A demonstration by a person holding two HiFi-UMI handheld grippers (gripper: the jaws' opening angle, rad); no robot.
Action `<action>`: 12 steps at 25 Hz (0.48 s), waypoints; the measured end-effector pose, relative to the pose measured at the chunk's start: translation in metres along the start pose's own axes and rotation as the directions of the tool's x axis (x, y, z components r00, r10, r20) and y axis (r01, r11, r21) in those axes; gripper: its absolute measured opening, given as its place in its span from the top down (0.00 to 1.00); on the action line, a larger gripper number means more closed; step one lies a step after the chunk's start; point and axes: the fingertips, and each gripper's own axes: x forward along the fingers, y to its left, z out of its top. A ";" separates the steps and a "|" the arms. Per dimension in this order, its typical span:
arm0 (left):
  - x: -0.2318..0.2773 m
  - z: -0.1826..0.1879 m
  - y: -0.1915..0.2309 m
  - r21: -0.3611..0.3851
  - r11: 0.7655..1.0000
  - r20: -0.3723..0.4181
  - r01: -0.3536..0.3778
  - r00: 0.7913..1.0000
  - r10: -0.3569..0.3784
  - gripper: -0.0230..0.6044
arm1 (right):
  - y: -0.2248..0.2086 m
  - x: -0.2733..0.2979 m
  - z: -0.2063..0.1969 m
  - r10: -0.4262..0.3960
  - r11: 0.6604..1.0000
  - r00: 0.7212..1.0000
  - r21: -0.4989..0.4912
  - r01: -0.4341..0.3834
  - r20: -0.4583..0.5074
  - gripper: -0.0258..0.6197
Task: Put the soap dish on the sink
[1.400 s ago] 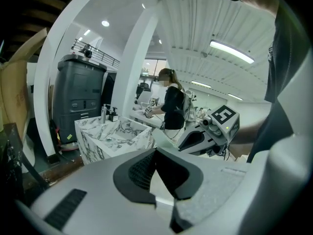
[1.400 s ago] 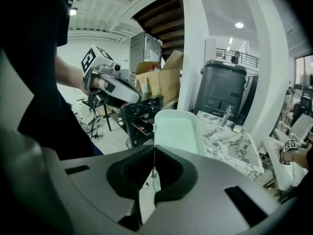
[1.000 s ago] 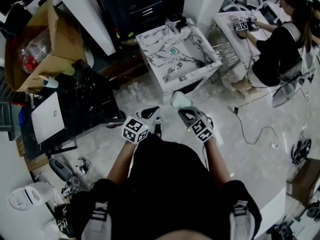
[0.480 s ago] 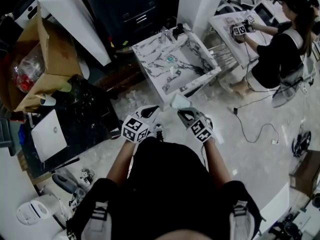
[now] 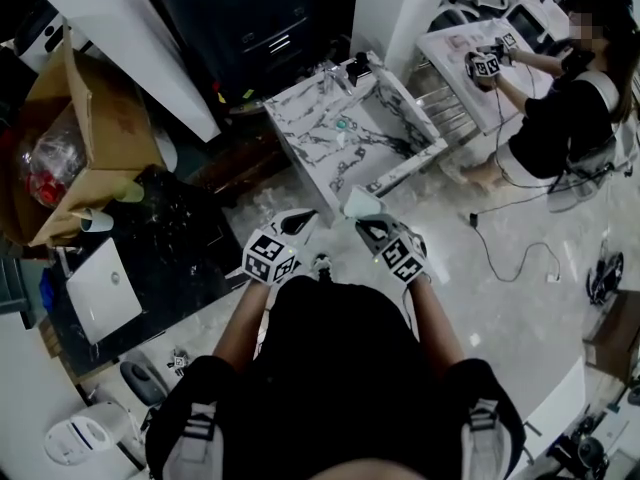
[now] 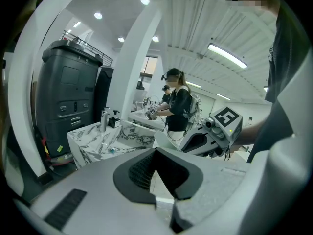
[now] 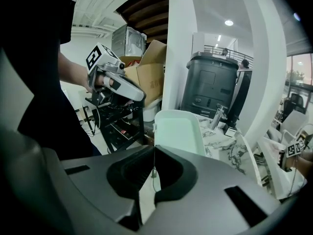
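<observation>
A pale green soap dish (image 5: 360,204) (image 7: 178,130) is pinched by its near edge in my right gripper (image 5: 366,224) (image 7: 153,149), which is shut on it and holds it above the floor. My left gripper (image 5: 304,218) (image 6: 155,151) is alongside it, shut with nothing in it. The marble-patterned sink (image 5: 300,120) (image 6: 90,140) (image 7: 221,131) stands ahead of both, with a chrome faucet (image 5: 357,66) at its far rim. The soap dish hangs short of the sink's front edge. Each gripper shows in the other's view: right gripper (image 6: 198,141), left gripper (image 7: 120,85).
At the left stand an open cardboard box (image 5: 85,118) and a black table (image 5: 170,218) bearing a white laptop (image 5: 105,288). A person (image 5: 565,98) works at a white table at the right. A cable (image 5: 510,258) lies on the floor. A dark cabinet (image 5: 270,18) is behind the sink.
Both grippers and I have moved forward toward the sink; floor and table items slid down the head view. The right gripper's grip on the soap dish is unchanged.
</observation>
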 end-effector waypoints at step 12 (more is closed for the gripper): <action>-0.003 0.003 0.032 -0.001 1.000 0.002 0.017 1.000 -0.017 0.97 | -0.011 0.026 0.014 -0.025 1.000 1.000 -0.009 0.025 -0.016 0.96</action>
